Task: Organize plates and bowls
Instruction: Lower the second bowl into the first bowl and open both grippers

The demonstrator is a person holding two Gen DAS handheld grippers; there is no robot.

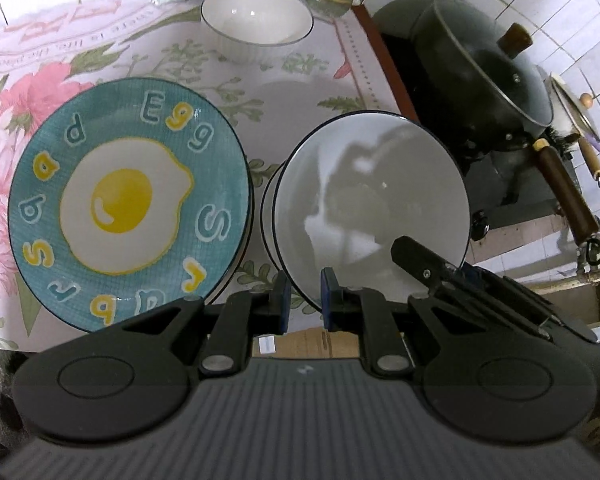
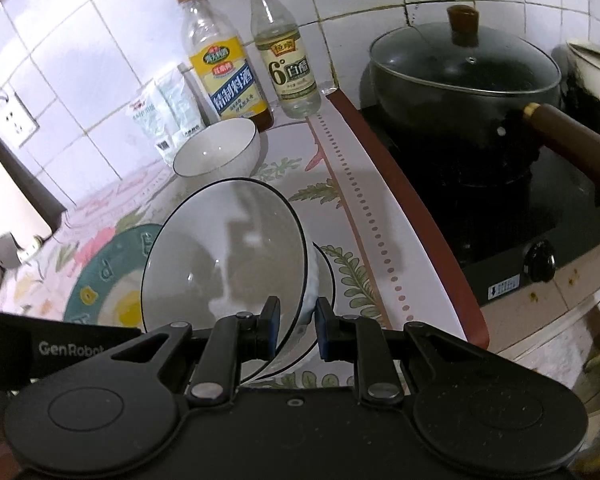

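While both your claws pinch tilted bowl rim — left gripper, right gripper — watch slip: could clatter onto bowl beneath, chip egg plate.

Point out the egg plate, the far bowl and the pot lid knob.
Egg plate (image 1: 128,208): left wrist view, on the yolk at its middle.
Far bowl (image 1: 256,16): left wrist view, on its inside.
Pot lid knob (image 2: 464,20): right wrist view, on its brown top.
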